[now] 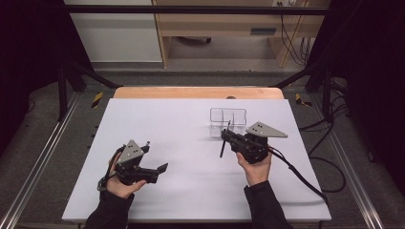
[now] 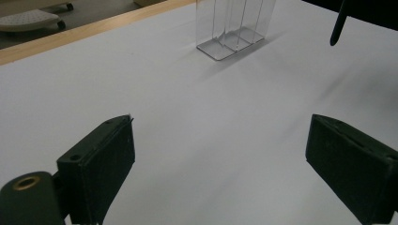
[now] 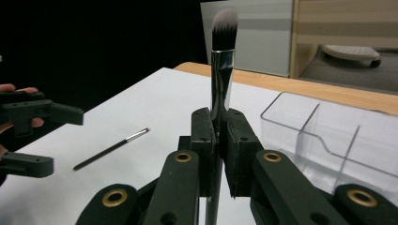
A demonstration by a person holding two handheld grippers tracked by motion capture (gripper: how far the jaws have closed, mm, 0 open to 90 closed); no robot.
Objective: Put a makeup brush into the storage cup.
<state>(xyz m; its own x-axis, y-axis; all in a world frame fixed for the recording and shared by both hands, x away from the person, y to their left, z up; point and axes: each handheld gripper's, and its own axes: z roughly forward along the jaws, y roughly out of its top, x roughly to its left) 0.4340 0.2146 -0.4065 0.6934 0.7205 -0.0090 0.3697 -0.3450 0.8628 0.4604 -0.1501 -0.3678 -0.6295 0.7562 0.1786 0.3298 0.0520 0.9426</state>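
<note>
Right tool (image 1: 228, 138) sits right of centre on the white worktop (image 1: 191, 191), gripped from below by the right hand (image 1: 255, 169), forearm coming in from the near edge. Its jaws are clamped tight on a makeup brush (image 3: 220, 79); in the right gripper view the metal ferrule rises straight out of the pads, grey-white bristles at the top. From the high view the brush's dark handle (image 1: 223, 145) slants down toward the worktop; whether the tip touches is hard to tell.

Clear plastic organizer (image 1: 228, 116) with divided compartments stands just beyond the right tool, close to the brush.

Left tool (image 1: 162, 168) is at the near left, held in the left hand (image 1: 119, 183), pointing across toward the right. Jaws spread wide, nothing between them, bare worktop beneath in the left gripper view.

A thin dark pencil-like stick (image 3: 111, 148) lies flat on the worktop between the two tools.
</note>
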